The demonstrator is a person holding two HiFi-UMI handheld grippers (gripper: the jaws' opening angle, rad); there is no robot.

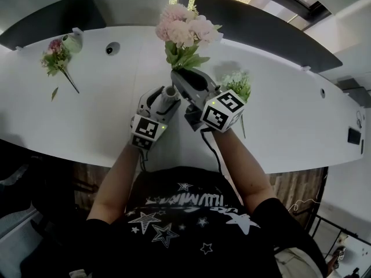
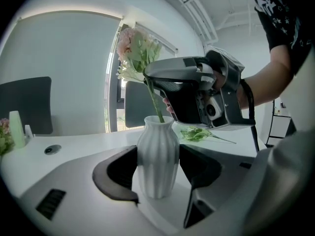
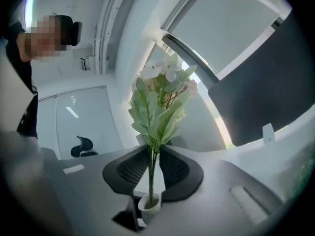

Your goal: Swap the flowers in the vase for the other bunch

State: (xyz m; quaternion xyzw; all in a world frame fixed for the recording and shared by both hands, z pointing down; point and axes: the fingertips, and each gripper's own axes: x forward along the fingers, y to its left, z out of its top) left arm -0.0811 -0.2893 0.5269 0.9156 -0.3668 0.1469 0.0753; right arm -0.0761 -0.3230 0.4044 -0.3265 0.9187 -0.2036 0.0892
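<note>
The left gripper point(image 2: 157, 177) squeezes the white ribbed vase point(image 2: 157, 146) with a narrow neck, in the middle of the smooth white desk point(image 1: 104, 120). The right gripper point(image 3: 153, 168) pinches the thin green stems point(image 3: 150, 181) of the fluffy pink flowers point(image 1: 184, 28), their ends in the vase's round mouth. A smaller bunch point(image 1: 57, 59) lies at upper left

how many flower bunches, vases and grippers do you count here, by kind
flower bunches: 3 (pink bunch, white-green bunch, small pink bunch)
vases: 1 (white vase)
grippers: 2 (left gripper on the white vase, right gripper on the pink bunch's stems)
total: 6
</note>
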